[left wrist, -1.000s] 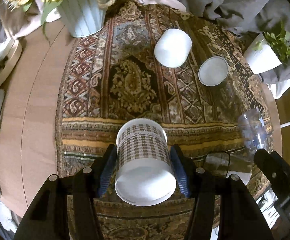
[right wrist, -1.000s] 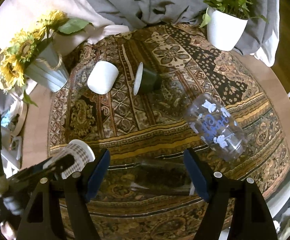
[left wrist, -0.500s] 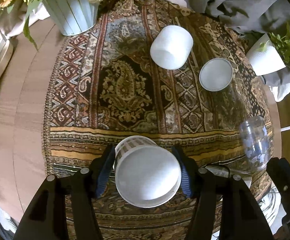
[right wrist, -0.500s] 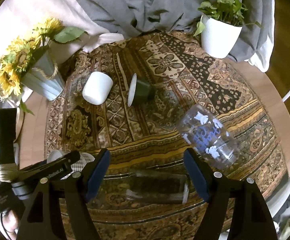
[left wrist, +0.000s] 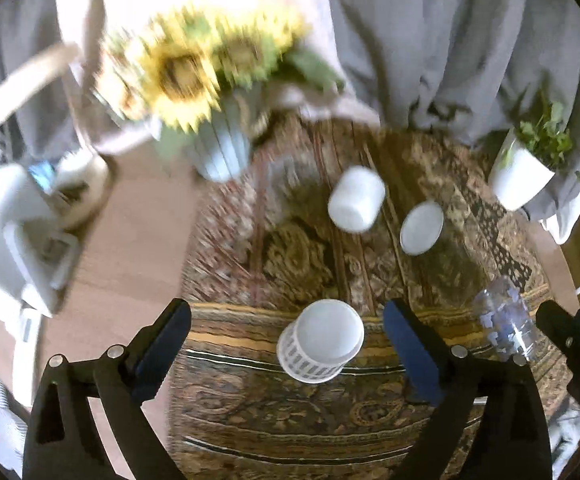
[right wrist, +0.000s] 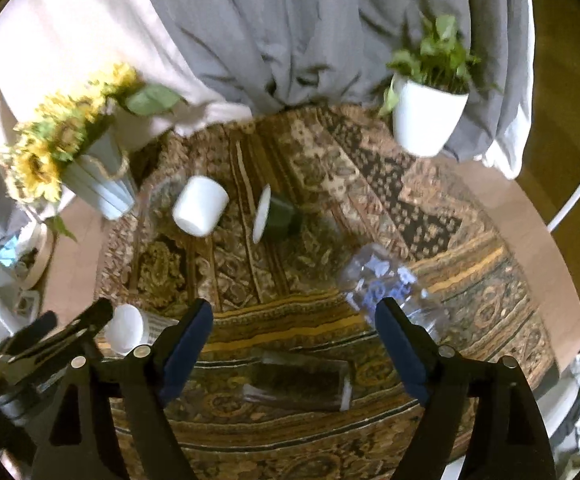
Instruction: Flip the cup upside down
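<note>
1. Now the checked cup (left wrist: 319, 346) is seen standing upside down on the patterned cloth (left wrist: 290, 412), with its white flat bottom turned up.
2. The left gripper (left wrist: 288, 344) is held wide open; the cup stands between its two blue pads and is touched by neither of them.
3. The right gripper (right wrist: 293, 340) is also held wide open, and nothing is gripped by it.
4. In the right wrist view the checked cup (right wrist: 130, 328) is found at the lower left, just beside the tips of the left gripper (right wrist: 56, 328).
5. A drinking glass (right wrist: 297, 384) is seen lying on its side on the cloth, below the open right fingers.
6. A clear bottle with blue marks (right wrist: 385, 284) is laid near the right finger of that gripper.
7. Farther back, a white cup (left wrist: 355, 200) and a green cup with a white inside (right wrist: 278, 218) are seen lying on their sides, near each other.
8. A vase with sunflowers (right wrist: 86, 172) is placed at the left edge of the cloth, and a white pot with a green plant (right wrist: 425, 118) at the far right.
9. A grey curtain (right wrist: 290, 32) is hung behind the table; the left wrist view is blurred on its left part.
</note>
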`<state>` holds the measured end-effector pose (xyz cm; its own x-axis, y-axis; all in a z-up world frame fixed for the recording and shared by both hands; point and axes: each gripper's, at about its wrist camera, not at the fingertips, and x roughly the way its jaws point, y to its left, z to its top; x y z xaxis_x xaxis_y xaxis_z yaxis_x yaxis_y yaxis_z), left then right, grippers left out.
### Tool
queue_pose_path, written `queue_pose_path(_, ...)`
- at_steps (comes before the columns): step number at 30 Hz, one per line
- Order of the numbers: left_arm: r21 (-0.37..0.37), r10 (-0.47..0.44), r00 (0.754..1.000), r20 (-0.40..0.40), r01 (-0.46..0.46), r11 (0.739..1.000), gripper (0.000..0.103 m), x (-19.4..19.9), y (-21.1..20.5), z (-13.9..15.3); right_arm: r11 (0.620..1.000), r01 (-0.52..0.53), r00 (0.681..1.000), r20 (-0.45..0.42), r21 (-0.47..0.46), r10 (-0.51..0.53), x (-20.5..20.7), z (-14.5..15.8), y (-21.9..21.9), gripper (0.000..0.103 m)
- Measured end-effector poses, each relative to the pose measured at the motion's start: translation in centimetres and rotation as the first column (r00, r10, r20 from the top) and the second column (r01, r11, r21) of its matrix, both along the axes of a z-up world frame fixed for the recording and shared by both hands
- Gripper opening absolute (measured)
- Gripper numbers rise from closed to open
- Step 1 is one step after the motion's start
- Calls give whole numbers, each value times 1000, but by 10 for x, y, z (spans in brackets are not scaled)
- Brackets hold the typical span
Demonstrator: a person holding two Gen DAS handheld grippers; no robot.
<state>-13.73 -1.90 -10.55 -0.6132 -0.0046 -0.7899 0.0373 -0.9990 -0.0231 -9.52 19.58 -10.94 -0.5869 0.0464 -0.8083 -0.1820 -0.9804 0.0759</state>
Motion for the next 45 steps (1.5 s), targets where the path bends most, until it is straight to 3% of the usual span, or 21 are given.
queue_pose_path(4,-68,10,991,-134,-20,998,103,36,7,31,999,-34,994,-101,28,37,23,25,0,88)
queue_pose_path(7,-103,25,982,-188,-45,994,103,55,12,46,996,-63,981,-178,58,72,42,44,-2,92)
queue_pose_path(17,-82,72,945,-319,-104,991,103,114,11,84,995,-90,933,-344,51,102,95,87,4,97)
queue_pose_path(22,-66,79,943,-323,-106,992,103,132,11,86,993,-107,920,-372,58,121,111,92,1,99)
queue_pose_path(28,-102,71,940,-333,-111,989,103,148,16,82,987,-138,913,-375,81,158,128,85,-5,99)
queue_pose_path(33,-121,47,945,-322,-90,989,103,153,22,82,982,-155,906,-382,106,184,137,83,-9,99)
queue_pose_path(45,-125,22,933,-360,-72,990,103,161,29,92,981,-152,893,-408,123,190,146,89,-8,99)
